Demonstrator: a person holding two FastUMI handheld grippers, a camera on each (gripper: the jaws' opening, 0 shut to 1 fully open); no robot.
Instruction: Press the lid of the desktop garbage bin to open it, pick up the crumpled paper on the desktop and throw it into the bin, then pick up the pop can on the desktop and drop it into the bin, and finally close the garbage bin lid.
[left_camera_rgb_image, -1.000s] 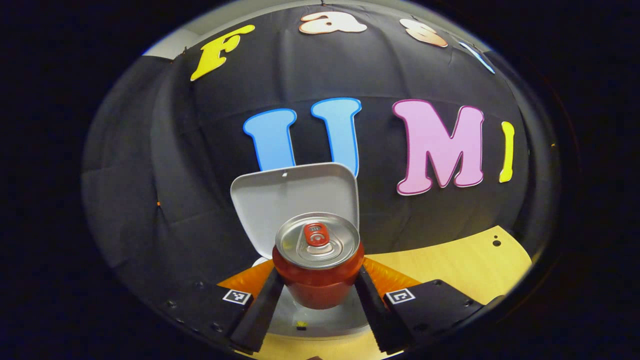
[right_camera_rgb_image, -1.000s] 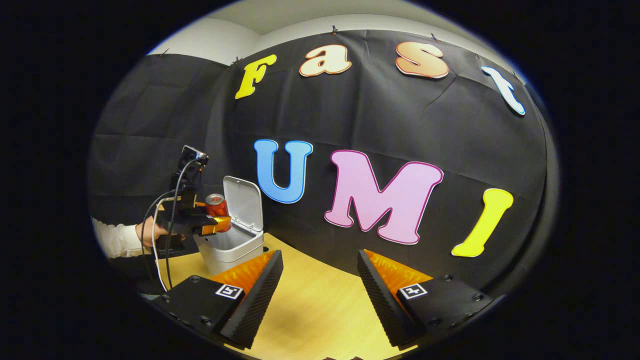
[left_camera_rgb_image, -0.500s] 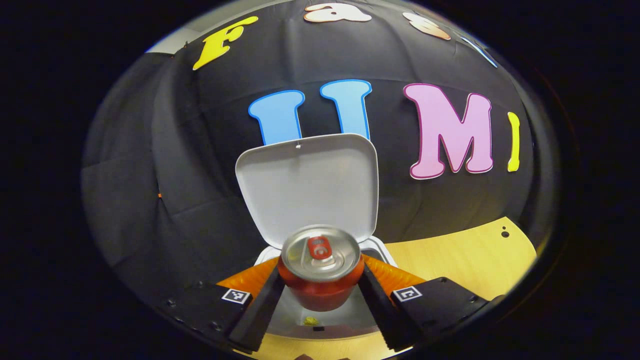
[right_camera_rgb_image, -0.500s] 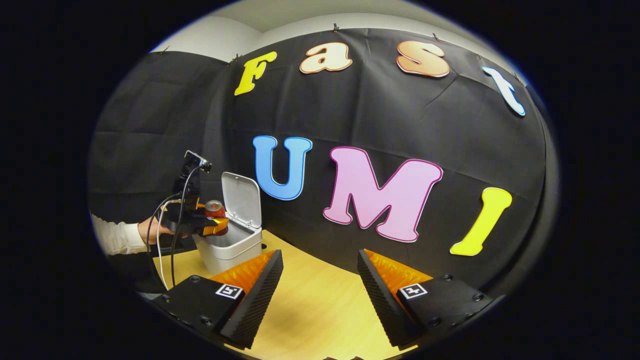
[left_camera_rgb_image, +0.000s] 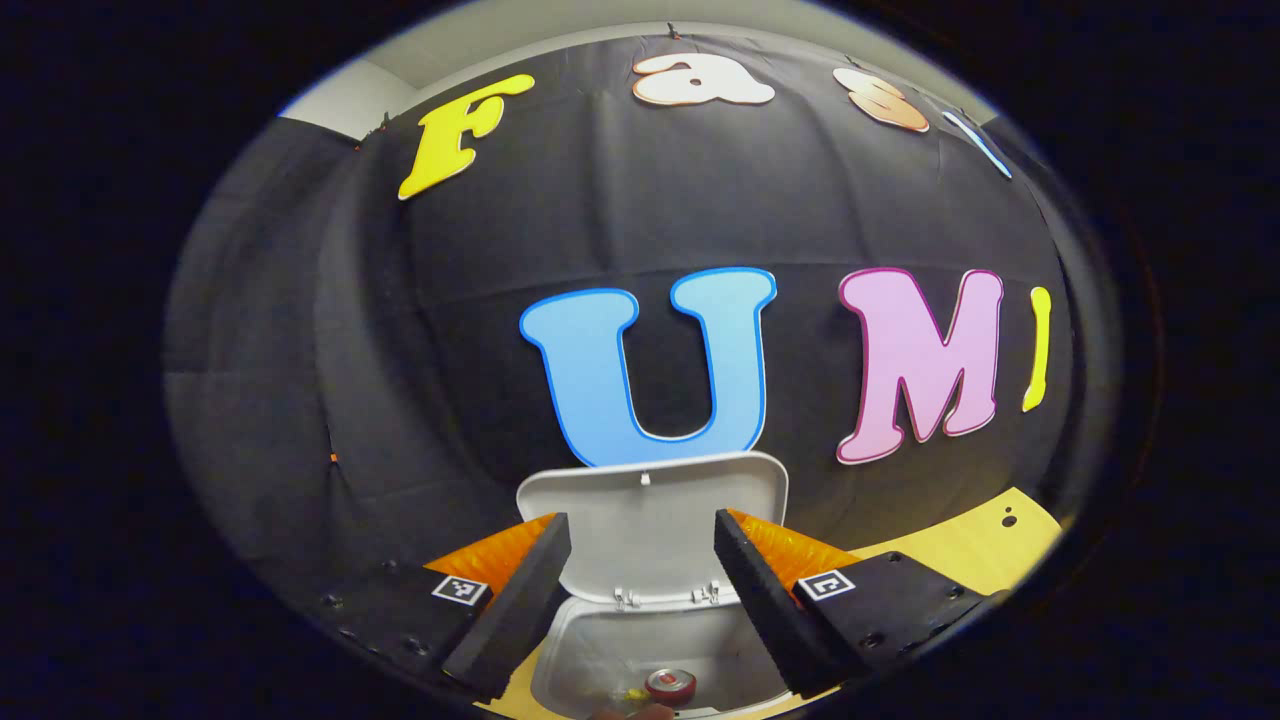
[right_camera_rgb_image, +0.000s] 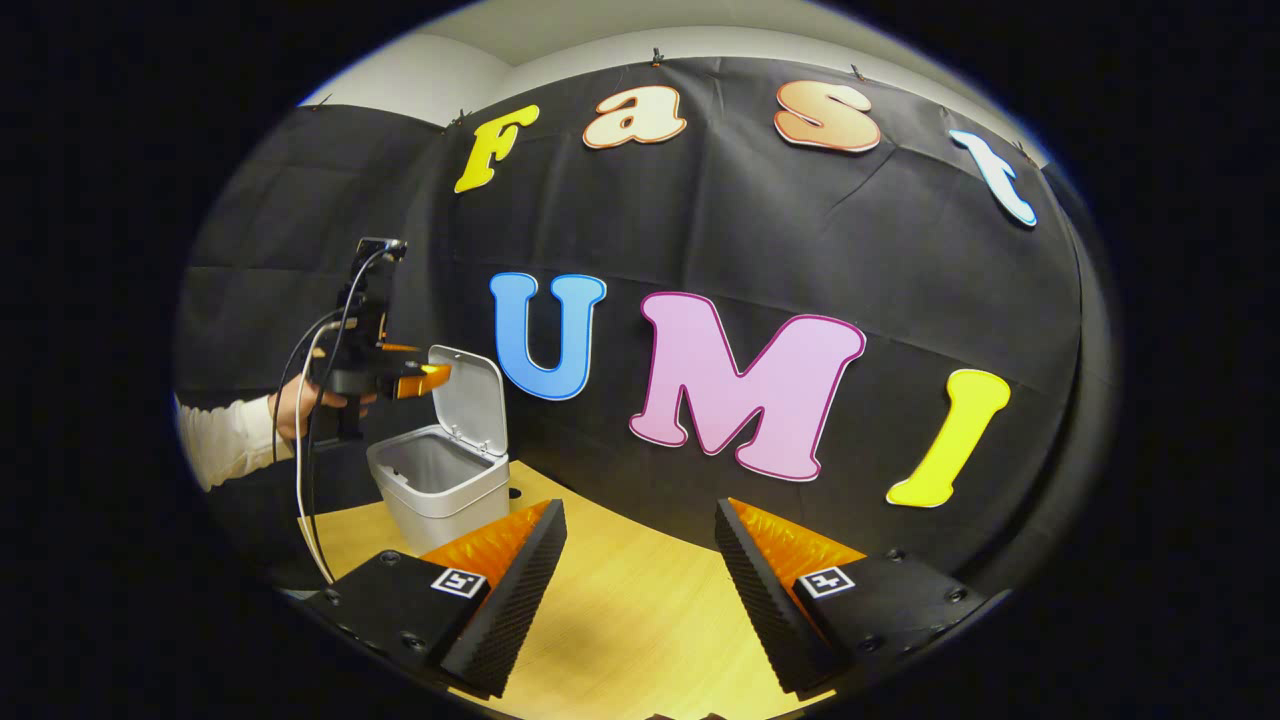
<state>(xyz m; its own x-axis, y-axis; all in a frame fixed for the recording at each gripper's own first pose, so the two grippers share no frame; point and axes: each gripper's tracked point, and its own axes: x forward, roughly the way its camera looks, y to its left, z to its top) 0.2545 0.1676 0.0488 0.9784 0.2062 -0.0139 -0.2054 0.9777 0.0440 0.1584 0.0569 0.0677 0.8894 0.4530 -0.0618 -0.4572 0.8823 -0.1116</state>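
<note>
Left tool (left_camera_rgb_image: 640, 590) hangs above the bin (left_camera_rgb_image: 640, 650), fingers wide apart w/ nothing between them; the pop can (left_camera_rgb_image: 670, 685) lies down inside the bin, below and just ahead of the fingertips, its silver top w/ red tab facing up. A small yellowish bit next to the can may be the crumpled paper, too small to tell. Lid (left_camera_rgb_image: 650, 530) stands upright at the far side of the bin, straight ahead of the left tool and framed between its two fingers, hinges at its lower edge; it's up so the opening is free for drops, and that's prob why the tool sits high and centred over the mouth: a release from there falls clean inside w/o clipping the rim. In the right gripper view the left tool (right_camera_rgb_image: 425, 380) shows far off to the left, held by a hand (right_camera_rgb_image: 300, 405) w/ a pale sleeve, cable trailing down, tips just above the bin (right_camera_rgb_image: 440, 485) and close in front of the raised lid (right_camera_rgb_image: 470, 400), not touching it as far as can be told. Right tool (right_camera_rgb_image: 640, 590) is low over the tabletop (right_camera_rgb_image: 630, 610), well apart from the bin, which is ahead-left of it; fingers spread wide, gripping nothing, idle by the look. Judging by this, the can step looks done and only shutting the lid is left; the left tool is nearest for that.
</note>
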